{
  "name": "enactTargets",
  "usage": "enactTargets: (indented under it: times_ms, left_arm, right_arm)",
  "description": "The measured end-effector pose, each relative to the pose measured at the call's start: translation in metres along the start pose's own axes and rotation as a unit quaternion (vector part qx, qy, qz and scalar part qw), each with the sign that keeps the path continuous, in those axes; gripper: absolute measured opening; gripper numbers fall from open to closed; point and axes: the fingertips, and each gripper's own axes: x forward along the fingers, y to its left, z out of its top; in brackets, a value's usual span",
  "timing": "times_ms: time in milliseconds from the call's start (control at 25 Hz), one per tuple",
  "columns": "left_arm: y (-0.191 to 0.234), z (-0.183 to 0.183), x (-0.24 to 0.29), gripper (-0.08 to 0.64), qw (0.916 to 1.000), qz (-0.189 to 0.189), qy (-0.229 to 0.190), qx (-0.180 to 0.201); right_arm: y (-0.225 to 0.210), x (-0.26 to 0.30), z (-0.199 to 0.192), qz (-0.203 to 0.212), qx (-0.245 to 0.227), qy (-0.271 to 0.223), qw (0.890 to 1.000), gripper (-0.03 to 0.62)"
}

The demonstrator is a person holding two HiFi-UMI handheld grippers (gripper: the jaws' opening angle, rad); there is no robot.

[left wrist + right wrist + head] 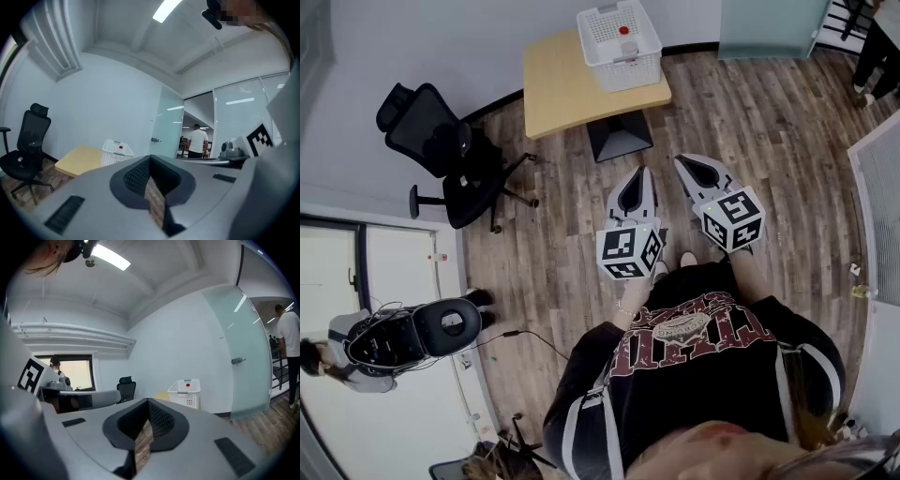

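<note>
1. The white basket (630,73) stands on the wooden table (562,94), at the table's far right corner as the head view shows it. A small red thing (624,30) lies inside the basket, too small for us to say what it is.
2. The left gripper (638,172) hangs over the floor on the table's near side, apart from the table, with its tips aimed toward it. In the left gripper view we see its jaws closed tip to tip with nothing between them. Only floor planks show through the hollow behind the tips.
3. The right gripper (683,161) sits just beside the left one, a little further toward the table's right and also short of its near edge. Its jaws are likewise brought together and hold nothing.
4. Neither gripper touches the table or the basket. Both gripper views show the basket ahead, above the jaws.
5. A black pedestal (619,136) carries the table from below and lies between the tabletop's near edge and the two grippers.
6. A wood-plank floor (750,122) runs all around the table.
7. A black office chair (441,150) stands to the table's left, near the wall.
8. A frosted glass door (769,26) stands to the table's right, against the far wall. In the left gripper view a person in a white shirt (197,140) stands beyond that door, well apart from the table.
9. On the table's near side, behind both grippers, we see the dark shirt (694,356) of the person holding them.
</note>
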Motion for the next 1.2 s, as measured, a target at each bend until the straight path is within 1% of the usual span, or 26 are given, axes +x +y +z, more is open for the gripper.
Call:
enactTargets:
  times_ms: [160,440,720,1200]
  left_arm:
    - [0.025,0.006,0.014,0.048,1.0000,-0.002,0.003,-0.001]
    - [0.025,0.003,0.020,0.048,1.0000,0.000,0.004,-0.005]
    - [0.009,-0.002,0.017,0.048,1.0000,0.004,0.002,-0.004]
    - [-0.023,-0.021,0.005,0.048,0.9998,0.019,-0.008,0.000]
  right_arm:
    - [-0.001,0.029,0.006,-0.002,-0.001,0.002,1.000,0.018]
    - [-0.007,0.032,0.006,0.003,0.001,-0.001,1.000,0.018]
    - [-0.011,0.017,0.004,0.012,0.004,-0.002,1.000,0.018]
    - [-0.017,-0.018,-0.011,0.028,-0.007,0.000,1.000,0.018]
